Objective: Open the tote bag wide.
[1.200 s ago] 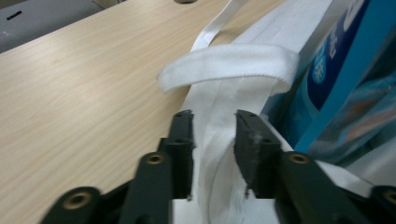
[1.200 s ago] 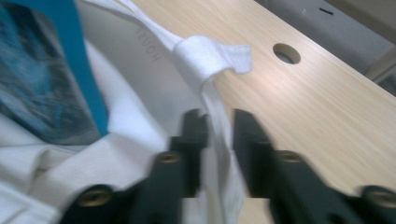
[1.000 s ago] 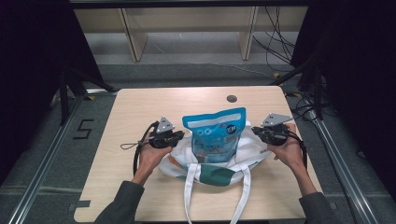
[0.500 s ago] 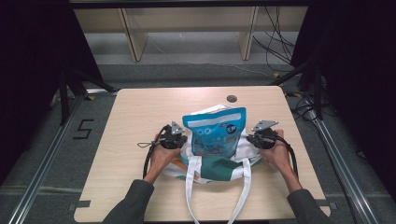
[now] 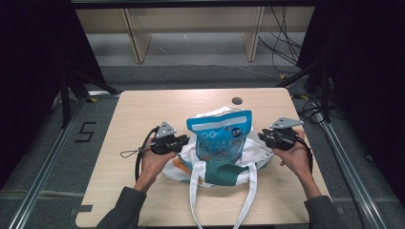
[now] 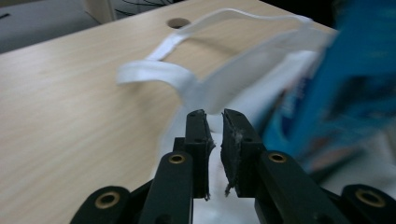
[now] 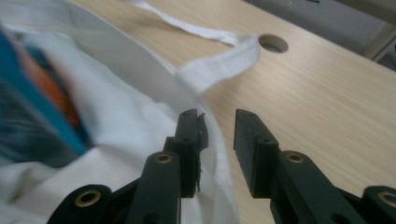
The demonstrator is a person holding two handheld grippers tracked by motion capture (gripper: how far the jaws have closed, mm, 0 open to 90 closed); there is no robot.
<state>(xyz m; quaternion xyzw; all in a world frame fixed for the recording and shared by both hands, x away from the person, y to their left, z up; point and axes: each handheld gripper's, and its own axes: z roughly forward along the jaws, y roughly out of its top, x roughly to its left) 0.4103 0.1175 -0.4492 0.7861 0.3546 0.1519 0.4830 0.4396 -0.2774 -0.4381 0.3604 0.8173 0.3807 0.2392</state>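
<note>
High view: tote bag [image 5: 210, 167] lay mid-desk [image 5: 143, 109] toward the near edge, blue pouch [image 5: 219, 138] standing upright in its mouth, straps trailing over the near edge. My left gripper [image 5: 177, 142] and right gripper [image 5: 267, 137] flanked the bag's sides, probably after spreading the mouth around the pouch. Left gripper view: jaws had just been opening, narrow gap, nothing pinched; white fabric and strap [image 6: 187, 84] just ahead. Right gripper view: jaws had just been opening, wider gap, bag rim [image 7: 140, 70] beside the left jaw, released.
</note>
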